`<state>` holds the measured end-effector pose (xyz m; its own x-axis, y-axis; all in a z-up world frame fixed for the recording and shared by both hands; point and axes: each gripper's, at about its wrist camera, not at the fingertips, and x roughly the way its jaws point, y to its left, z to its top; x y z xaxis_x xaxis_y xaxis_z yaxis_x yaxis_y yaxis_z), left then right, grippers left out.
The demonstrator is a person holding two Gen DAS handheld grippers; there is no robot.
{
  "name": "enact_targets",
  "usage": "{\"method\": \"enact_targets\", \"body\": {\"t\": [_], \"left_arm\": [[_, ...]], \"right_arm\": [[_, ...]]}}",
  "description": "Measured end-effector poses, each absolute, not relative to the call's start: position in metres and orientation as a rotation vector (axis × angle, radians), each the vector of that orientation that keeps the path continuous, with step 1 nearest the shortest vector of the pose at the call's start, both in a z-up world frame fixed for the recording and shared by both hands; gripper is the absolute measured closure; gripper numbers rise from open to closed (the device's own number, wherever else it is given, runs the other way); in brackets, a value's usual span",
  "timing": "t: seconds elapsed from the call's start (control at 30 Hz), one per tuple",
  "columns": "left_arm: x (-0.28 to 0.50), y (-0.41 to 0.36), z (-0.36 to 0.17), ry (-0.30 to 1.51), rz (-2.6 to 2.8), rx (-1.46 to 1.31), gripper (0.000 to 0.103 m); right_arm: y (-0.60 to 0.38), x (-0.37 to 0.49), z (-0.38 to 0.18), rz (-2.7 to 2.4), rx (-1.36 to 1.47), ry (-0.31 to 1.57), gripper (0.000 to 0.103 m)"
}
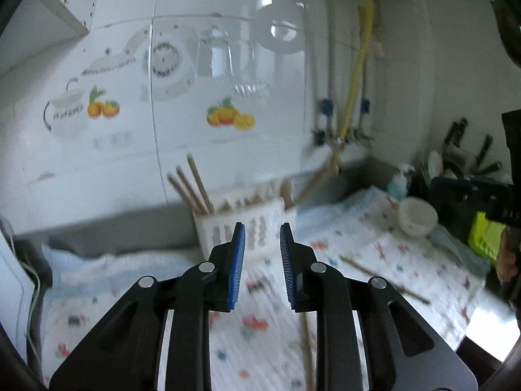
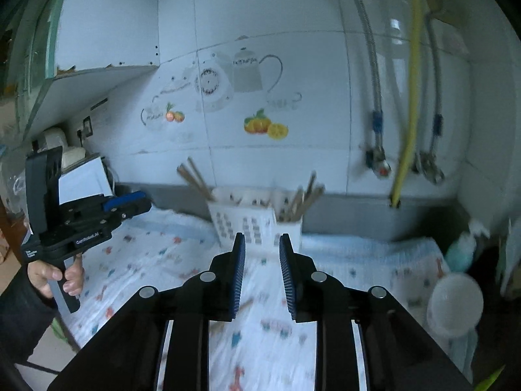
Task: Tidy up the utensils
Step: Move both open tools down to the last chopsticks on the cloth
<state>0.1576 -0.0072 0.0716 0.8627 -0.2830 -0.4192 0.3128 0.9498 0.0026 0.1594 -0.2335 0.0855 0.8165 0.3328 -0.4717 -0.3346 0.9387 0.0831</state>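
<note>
Left wrist view first: we see our left gripper [image 1: 262, 238] with its blue-padded jaws spread and nothing between them, raised above the patterned white cloth [image 1: 358, 247]; a white slotted plastic utensil caddy [image 1: 247, 224] stands against the tiled wall, wooden chopsticks [image 1: 192, 185] leaning out of it; two more loose chopsticks [image 1: 384, 278] lie on the cloth, near a white bowl [image 1: 417, 216]. Right wrist view next: our right gripper [image 2: 260, 244] is likewise spread and empty, pointed at the same caddy [image 2: 250, 224]; chopsticks [image 2: 304, 198] fill its right compartment.
</note>
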Motion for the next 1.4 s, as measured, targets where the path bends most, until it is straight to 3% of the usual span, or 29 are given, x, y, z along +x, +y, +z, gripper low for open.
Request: {"method": "enact_targets", "body": {"t": [0.3, 0.7, 1.1, 1.4], "left_arm": [[0.114, 0.001, -0.003, 0.591, -0.343, 0.021, 0.081], [0.095, -0.014, -0.086, 0.784, -0.414, 0.008, 0.081], [0.099, -0.031, -0.116, 0.858, -0.405, 0.045, 0.081], [0.095, -0.037, -0.116, 0.847, -0.381, 0.097, 0.084]], "right_arm": [[-0.263, 0.112, 0.012, 0.247, -0.017, 0.608, 0.081], [-0.301, 0.123, -0.077, 0.118, -0.013, 0.772, 0.081], [-0.305, 0.133, -0.100, 0.119, -0.015, 0.827, 0.084], [-0.301, 0.140, -0.113, 0.125, -0.029, 0.854, 0.095]]}}
